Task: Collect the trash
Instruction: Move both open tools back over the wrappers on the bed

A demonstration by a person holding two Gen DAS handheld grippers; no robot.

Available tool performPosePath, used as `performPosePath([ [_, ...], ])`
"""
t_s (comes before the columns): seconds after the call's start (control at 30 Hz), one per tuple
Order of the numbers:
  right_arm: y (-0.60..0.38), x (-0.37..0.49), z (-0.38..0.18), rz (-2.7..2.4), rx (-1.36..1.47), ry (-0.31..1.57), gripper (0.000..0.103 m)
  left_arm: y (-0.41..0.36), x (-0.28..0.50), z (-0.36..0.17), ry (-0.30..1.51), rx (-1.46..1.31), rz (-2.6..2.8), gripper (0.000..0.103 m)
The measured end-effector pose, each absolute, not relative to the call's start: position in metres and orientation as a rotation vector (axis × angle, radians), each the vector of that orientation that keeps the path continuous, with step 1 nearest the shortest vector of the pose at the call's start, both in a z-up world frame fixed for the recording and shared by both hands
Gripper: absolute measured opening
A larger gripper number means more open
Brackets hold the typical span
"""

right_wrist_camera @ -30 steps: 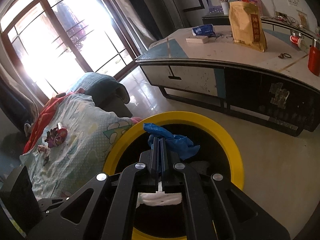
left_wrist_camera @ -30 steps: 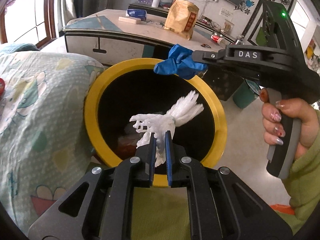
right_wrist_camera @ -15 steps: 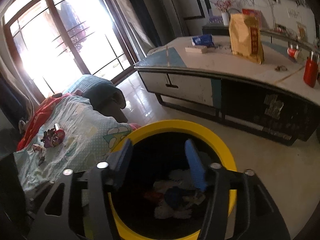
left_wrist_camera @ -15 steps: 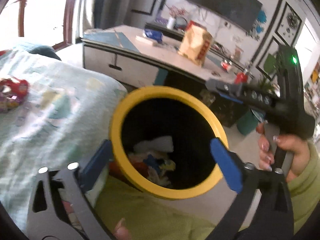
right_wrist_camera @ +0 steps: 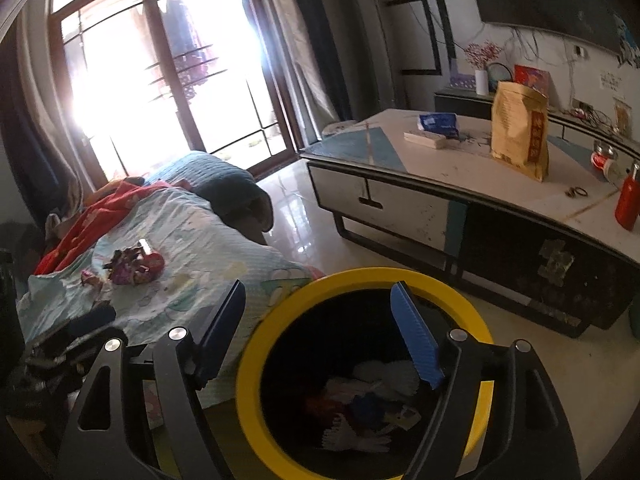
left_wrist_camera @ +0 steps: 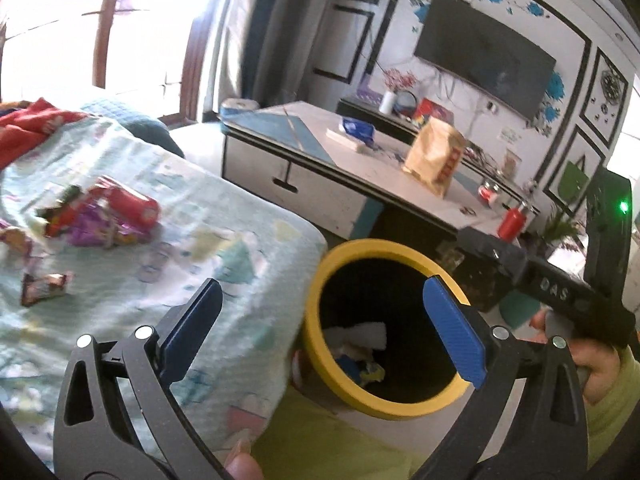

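The left claw (left_wrist_camera: 320,322) fills the bottom of its own view, jaws spread wide with nothing between them; its flat pads (left_wrist_camera: 454,330) are ribbed blue plastic on black angular arms with silver rivets. The right claw (right_wrist_camera: 318,334) stands in the same way in its view, a little less wide, jaws having just been opening, also empty. In the left view the right claw's black body, lettered DAS, reaches in from the right edge, gripped from below by a hand (left_wrist_camera: 592,364) in a yellow-green sleeve; a green light glows on its upright post.

Just beyond both claws sits the bin (right_wrist_camera: 256,364), round, with a thick smooth yellow rim and a dark interior. At its bottom lies the trash (right_wrist_camera: 370,400): crumpled white, blue and red pieces.

Left of the bin, touching its rim, is a bed under a pale quilted cover (left_wrist_camera: 208,248) printed with pastel shapes. More wrappers (left_wrist_camera: 100,218), crinkled, shiny red and purple, lie on it at the left of the frame, with a small brown one (left_wrist_camera: 44,286) nearer.

Farther back stands a low white and teal surface (right_wrist_camera: 472,172) carrying an upright tan paper bag (right_wrist_camera: 520,132). A dark screen (left_wrist_camera: 484,54) hangs on the wall at the upper right.
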State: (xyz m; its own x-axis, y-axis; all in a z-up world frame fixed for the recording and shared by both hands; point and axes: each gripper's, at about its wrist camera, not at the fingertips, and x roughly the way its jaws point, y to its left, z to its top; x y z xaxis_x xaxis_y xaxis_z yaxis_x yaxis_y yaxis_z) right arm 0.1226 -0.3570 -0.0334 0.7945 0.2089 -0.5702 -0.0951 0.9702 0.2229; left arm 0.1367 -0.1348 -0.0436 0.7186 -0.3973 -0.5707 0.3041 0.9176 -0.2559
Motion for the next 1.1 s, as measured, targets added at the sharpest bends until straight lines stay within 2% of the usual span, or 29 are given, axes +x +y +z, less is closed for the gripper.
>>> performPosePath([
  [0.53, -0.298, 0.114, -0.015, 0.282, 0.118, 0.602, 0.077, -0.069, 0.128, -0.02, 0.559, -0.193, -0.239, 0.092],
  [1.1, -0.218, 0.128, -0.017, 0.432, 0.047, 0.635, 0.077, 0.006, 0.129, -0.015, 0.525, -0.28, -0.094, 0.092],
])
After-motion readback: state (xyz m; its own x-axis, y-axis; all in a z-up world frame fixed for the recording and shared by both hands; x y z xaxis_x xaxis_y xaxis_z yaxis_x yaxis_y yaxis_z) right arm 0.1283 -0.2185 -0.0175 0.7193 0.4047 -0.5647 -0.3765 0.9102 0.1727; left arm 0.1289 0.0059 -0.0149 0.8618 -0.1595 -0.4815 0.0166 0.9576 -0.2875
